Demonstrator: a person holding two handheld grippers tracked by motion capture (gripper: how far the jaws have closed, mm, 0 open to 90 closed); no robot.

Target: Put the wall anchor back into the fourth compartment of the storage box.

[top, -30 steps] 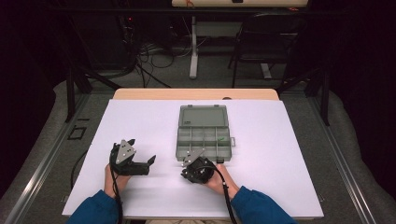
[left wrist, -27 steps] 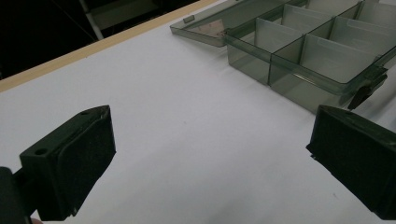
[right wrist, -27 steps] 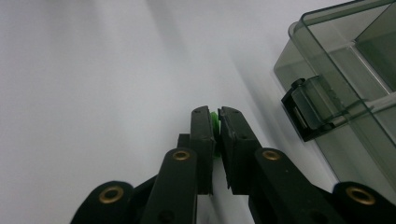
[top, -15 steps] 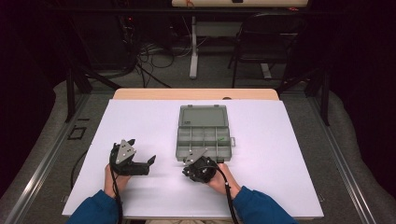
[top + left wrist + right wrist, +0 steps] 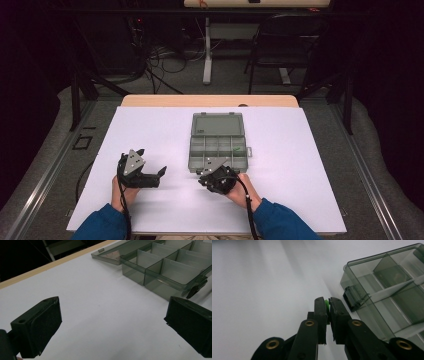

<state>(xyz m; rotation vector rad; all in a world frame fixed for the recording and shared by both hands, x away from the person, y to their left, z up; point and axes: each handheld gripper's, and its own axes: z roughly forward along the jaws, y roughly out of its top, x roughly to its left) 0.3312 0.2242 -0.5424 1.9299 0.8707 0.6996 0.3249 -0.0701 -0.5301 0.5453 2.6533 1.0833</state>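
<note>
Broadly, the white desk (image 5: 150, 130) carries a clear grey compartment box (image 5: 218, 148) lying open, its lid (image 5: 218, 123) folded flat toward the far edge and its row of small compartments toward the person. Right hand (image 5: 240, 186) sits just in front of the box's near wall; left hand (image 5: 122, 192) rests well off to the left, so the right is plainly the nearer one. Right gripper (image 5: 327, 305) points at the desk just beside the box's near corner, next to the latch tab (image 5: 353, 298); the open compartments lie to the right of and beyond the jaws in the right gripper view. Jaws there are clenched almost together on a small green piece (image 5: 326, 305), of which only a sliver shows between the pads; its shape and long axis cannot be told. Likely next: a short lift over the near wall, then a drop into a compartment. One compartment farther along already holds something small and green (image 5: 238, 148). Left gripper (image 5: 112, 325) has jaws spread wide, nothing between them, bare desk below, with the box ahead and to the right in its view.
</note>
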